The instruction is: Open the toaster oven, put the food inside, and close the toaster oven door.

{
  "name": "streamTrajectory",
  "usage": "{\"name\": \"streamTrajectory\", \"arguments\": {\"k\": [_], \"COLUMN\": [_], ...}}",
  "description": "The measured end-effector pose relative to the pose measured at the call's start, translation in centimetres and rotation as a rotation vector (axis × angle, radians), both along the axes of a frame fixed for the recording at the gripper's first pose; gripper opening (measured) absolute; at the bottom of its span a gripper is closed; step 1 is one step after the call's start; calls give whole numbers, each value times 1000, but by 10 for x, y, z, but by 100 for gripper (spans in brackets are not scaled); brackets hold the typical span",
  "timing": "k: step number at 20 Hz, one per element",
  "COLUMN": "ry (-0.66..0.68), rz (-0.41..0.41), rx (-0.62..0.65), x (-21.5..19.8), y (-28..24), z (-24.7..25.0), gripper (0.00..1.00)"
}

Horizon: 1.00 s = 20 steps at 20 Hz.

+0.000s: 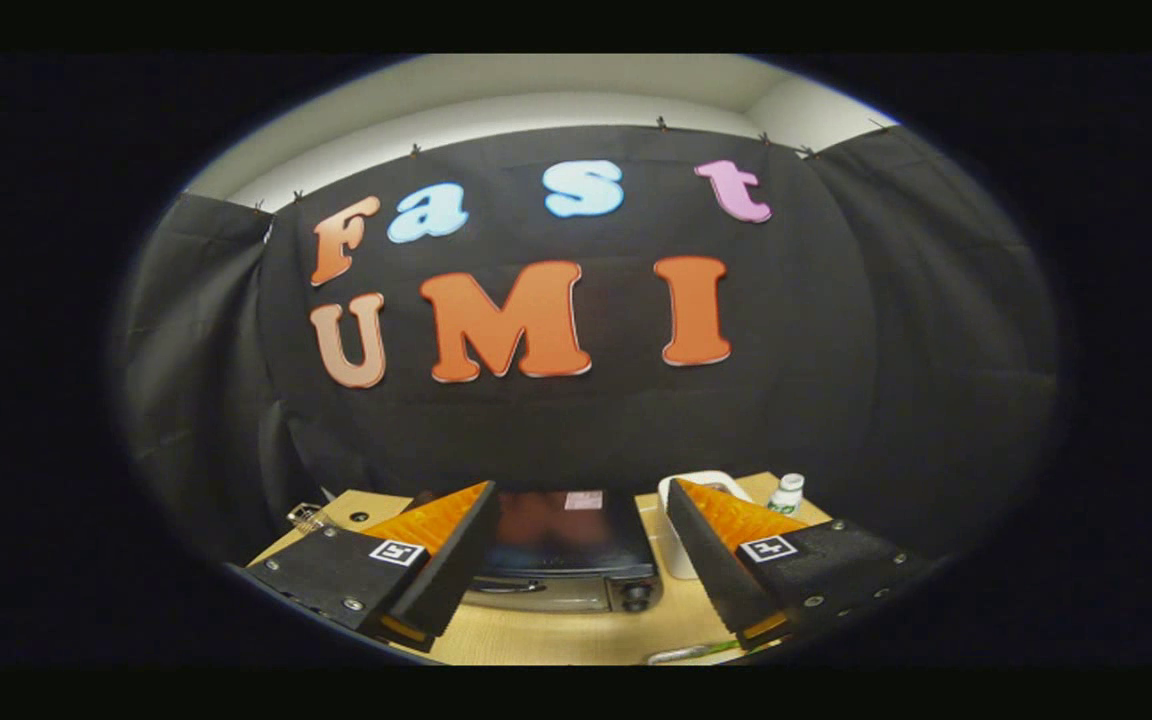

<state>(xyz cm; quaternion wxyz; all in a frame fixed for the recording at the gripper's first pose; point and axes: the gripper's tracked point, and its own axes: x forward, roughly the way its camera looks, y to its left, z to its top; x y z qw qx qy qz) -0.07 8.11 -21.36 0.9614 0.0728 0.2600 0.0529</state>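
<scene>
Fingers [476, 545] spread wide and empty hang above the desk [556, 635], framing the closed toaster oven [561, 560], seemingly lining up on its door handle [506, 587].

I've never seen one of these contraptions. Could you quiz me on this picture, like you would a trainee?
1. True or false: the toaster oven door is open.
2. Where does the small white bottle stand? A) on top of the oven; B) on the table, beyond the right-hand finger; C) gripped by the fingers.
3. Fill in: the jaws of the gripper stand ____, holding nothing.

Key: 1. False; it looks closed, seen between the fingers. 2. B. 3. Open.
</scene>
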Motion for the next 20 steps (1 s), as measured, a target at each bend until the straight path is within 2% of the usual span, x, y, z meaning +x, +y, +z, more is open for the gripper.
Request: {"name": "streamTrajectory", "arguments": {"k": [3, 8, 14, 20], "ry": [122, 230, 224, 220], "rz": [24, 91, 164, 169], "rx": [64, 56, -46, -81], "x": [-9, -19, -17, -27], "y": [29, 72, 101, 105], "z": [-41, -87, -114, -132], "gripper": [99, 98, 98, 99]}}
